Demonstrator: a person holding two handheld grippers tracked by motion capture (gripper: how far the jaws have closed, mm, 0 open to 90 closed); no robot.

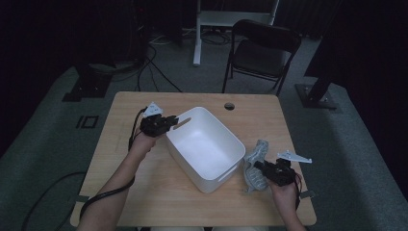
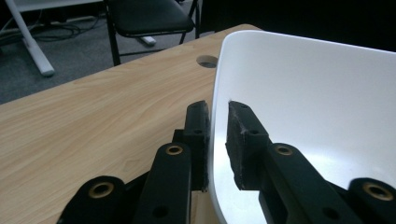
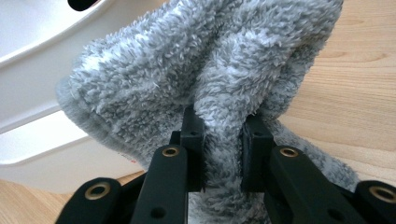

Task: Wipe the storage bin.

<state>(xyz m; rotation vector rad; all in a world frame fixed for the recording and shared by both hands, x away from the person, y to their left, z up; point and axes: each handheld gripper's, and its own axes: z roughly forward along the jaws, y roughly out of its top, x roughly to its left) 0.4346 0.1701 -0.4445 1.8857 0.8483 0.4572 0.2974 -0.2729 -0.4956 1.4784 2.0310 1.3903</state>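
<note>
left claw point(image 2: 218, 140) pinches white bin point(image 2: 303, 93) wall; right claw point(image 3: 223, 149) grips grey towel point(image 3: 210, 70) beside it.

Smooth plastic bin point(image 1: 207, 144), fluffy cloth point(image 3: 210, 70), matt wood table point(image 1: 159, 192).

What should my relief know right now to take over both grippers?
Left gripper: shut on the bin wall at its far-left rim, one jaw outside, one inside.
Right gripper: shut on a fold of the grey towel, which lies bunched on the table right beside the bin's right end.
Done: bin steadied, towel gripped.
Left: the bin looks empty, so probably lift the towel over the rim, drop it in, then release both grips.
</note>
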